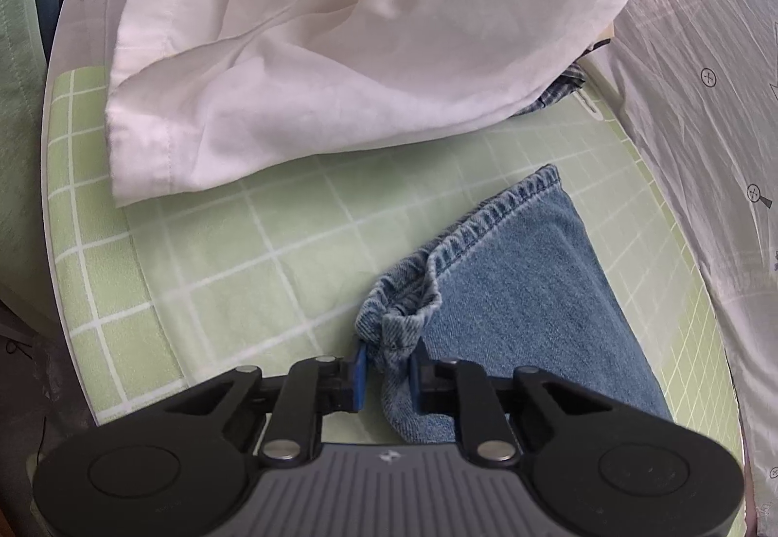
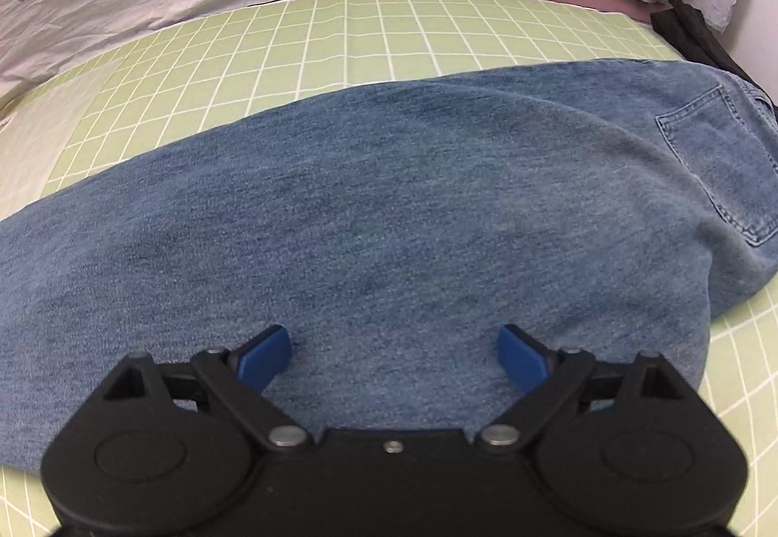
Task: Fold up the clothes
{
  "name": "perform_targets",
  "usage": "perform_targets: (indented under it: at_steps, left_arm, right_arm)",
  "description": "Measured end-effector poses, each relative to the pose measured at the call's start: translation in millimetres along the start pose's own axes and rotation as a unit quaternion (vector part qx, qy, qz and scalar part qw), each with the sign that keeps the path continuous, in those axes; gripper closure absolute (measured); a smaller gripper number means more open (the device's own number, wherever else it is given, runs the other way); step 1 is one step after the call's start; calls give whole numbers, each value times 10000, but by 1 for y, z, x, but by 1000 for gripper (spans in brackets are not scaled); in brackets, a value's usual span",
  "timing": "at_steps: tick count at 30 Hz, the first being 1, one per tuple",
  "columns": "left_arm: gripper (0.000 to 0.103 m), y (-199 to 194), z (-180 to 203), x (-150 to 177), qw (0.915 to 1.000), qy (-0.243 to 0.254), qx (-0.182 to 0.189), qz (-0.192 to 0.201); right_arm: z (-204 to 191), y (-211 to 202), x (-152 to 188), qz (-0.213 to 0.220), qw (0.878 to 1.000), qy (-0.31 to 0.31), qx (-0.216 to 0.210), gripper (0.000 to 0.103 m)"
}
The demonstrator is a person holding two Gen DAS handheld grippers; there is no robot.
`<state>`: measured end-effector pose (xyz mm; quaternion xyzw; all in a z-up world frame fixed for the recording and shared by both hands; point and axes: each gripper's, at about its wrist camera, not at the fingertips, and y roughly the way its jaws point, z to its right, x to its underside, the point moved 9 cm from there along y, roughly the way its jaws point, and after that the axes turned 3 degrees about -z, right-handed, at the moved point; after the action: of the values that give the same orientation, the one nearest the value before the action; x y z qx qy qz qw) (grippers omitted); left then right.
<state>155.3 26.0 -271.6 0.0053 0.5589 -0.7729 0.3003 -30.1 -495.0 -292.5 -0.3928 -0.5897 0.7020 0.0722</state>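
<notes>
I'm holding the left gripper (image 1: pixel 386 372) with its jaws clamped on the bunched hem corner of the jeans (image 1: pixel 525 274), blue pads (image 1: pixel 359 374) pressing the denim from both sides. The leg is lying flat on the green grid mat (image 1: pixel 233 245), running away to the right. A white garment (image 1: pixel 340 51) is sitting in a heap further along the mat, apart from the hem, with a bit of striped fabric (image 1: pixel 559 92) poking out underneath. A grey printed sheet (image 1: pixel 705 124) is bordering the mat on the right.

I'm hovering the right gripper (image 2: pixel 394 355) over the thigh area of the jeans (image 2: pixel 389 206), jaws spread wide apart, gripping nothing; whether the pads (image 2: pixel 265 359) are touching denim I cannot tell. The back pocket (image 2: pixel 719 167) is showing to the right. A dark cloth (image 2: pixel 690 31) is lying at the mat's (image 2: pixel 340 51) far corner.
</notes>
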Motion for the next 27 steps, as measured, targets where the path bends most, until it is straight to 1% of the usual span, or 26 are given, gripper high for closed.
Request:
perform_targets:
  at_steps: [2, 5, 7, 9, 10, 11, 13, 15, 16, 18, 20, 21, 22, 23, 24, 25, 26, 27]
  left_arm:
    - [87, -10, 11, -1, 9998, 164, 56, 123]
    - [87, -31, 39, -1, 9974, 493, 401, 326]
    - [87, -44, 66, 4, 9934, 861, 619, 436]
    - [87, -54, 98, 15, 9862, 1358, 800, 508]
    - [88, -58, 115, 22, 9810, 1636, 890, 536]
    - [88, -61, 133, 32, 9740, 1964, 987, 547]
    - [88, -60, 168, 56, 9568, 2610, 1152, 553]
    - [88, -53, 194, 84, 9396, 3158, 1248, 422]
    - [88, -46, 202, 98, 9327, 3360, 1275, 305]
    - [87, -25, 209, 126, 9223, 3679, 1181, -48]
    - [85, 1, 205, 150, 9127, 3950, 908, -520]
    - [85, 11, 198, 158, 9122, 3960, 806, -680]
    - [80, 15, 193, 162, 9121, 3953, 778, -760]
    - [79, 19, 188, 165, 9121, 3941, 764, -834]
    - [76, 17, 187, 164, 9127, 3902, 840, -878]
    - [69, 15, 187, 164, 9133, 3831, 936, -1012]
    - [64, 11, 186, 160, 9166, 3670, 1075, -1163]
    - [62, 6, 186, 156, 9212, 3488, 1215, -1221]
  right_arm:
    - [0, 0, 0, -24, 10000, -40, -49, 8]
    - [1, -1, 1, -35, 9999, -98, -119, 8]
    - [2, -2, 3, -25, 9998, -131, -168, 8]
    - [2, -3, 3, -15, 9997, -142, -211, 8]
    - [3, -3, 4, -10, 9996, -148, -233, 8]
    - [3, -4, 4, -5, 9996, -154, -254, 8]
    - [4, -5, 4, 10, 9994, -161, -299, 8]
    - [6, -6, 6, 36, 9993, -162, -347, 8]
    - [6, -6, 6, 48, 9992, -176, -363, 8]
    - [6, -7, 6, 71, 9990, -200, -387, 8]
    - [6, -7, 7, 75, 9990, -229, -387, 8]
    - [6, -7, 7, 68, 9990, -244, -380, 8]
    - [5, -7, 6, 62, 9990, -259, -373, 8]
    - [5, -6, 6, 55, 9989, -274, -366, 8]
    - [4, -6, 6, 52, 9989, -290, -362, 8]
    - [-2, -8, 3, 88, 9986, -324, -405, 8]
    - [-8, -11, 0, 124, 9983, -358, -447, 8]
    - [-14, -13, -3, 160, 9979, -392, -489, 8]
